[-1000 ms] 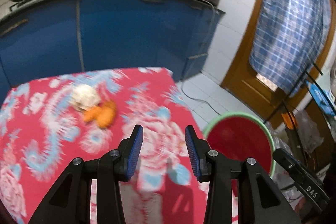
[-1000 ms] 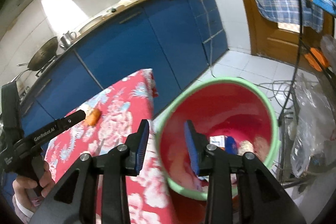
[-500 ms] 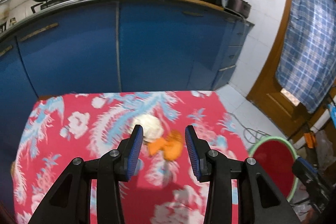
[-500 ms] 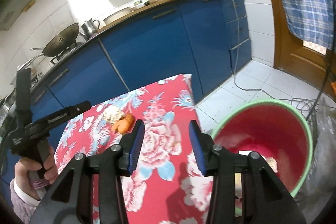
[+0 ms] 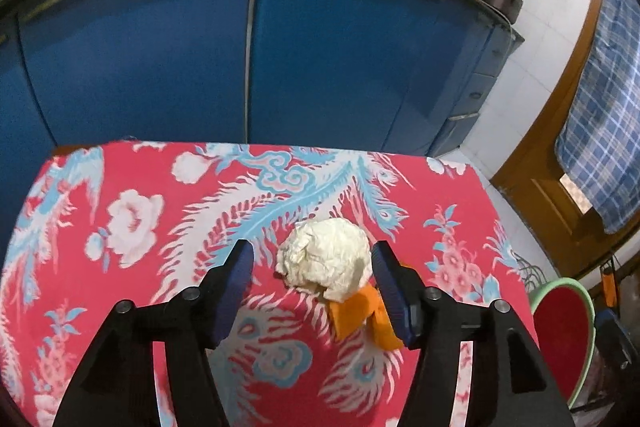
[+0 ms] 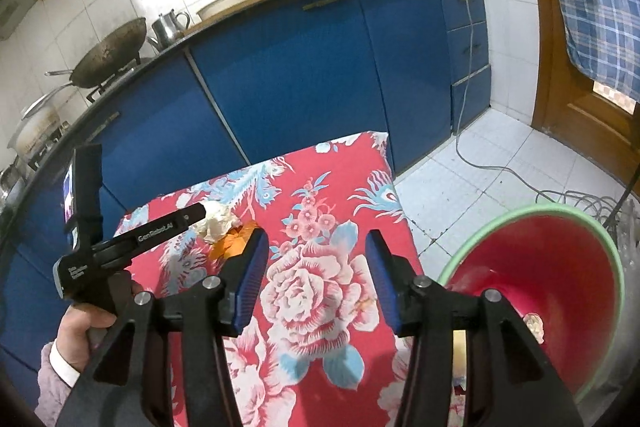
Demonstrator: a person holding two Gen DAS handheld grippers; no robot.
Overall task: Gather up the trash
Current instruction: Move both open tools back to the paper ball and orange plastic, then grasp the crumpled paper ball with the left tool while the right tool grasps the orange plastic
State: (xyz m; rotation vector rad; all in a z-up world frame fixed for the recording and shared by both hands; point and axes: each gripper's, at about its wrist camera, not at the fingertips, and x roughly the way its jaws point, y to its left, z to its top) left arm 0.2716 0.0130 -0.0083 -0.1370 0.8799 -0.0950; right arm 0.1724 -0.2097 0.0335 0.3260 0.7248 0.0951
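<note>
The red floral table (image 5: 132,227) (cloth-covered) bears 1 crumpled paper ball (image 5: 326,263) touching orange scraps (image 5: 354,311).

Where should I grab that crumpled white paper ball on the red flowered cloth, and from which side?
Grip the crumpled paper ball across its widest middle, coming down from above and in front, as the open left hand-held gripper is lined up. It is roundish and loose, so any width works, but the orange scrap touches its near right edge; keep the right finger above that.
</note>
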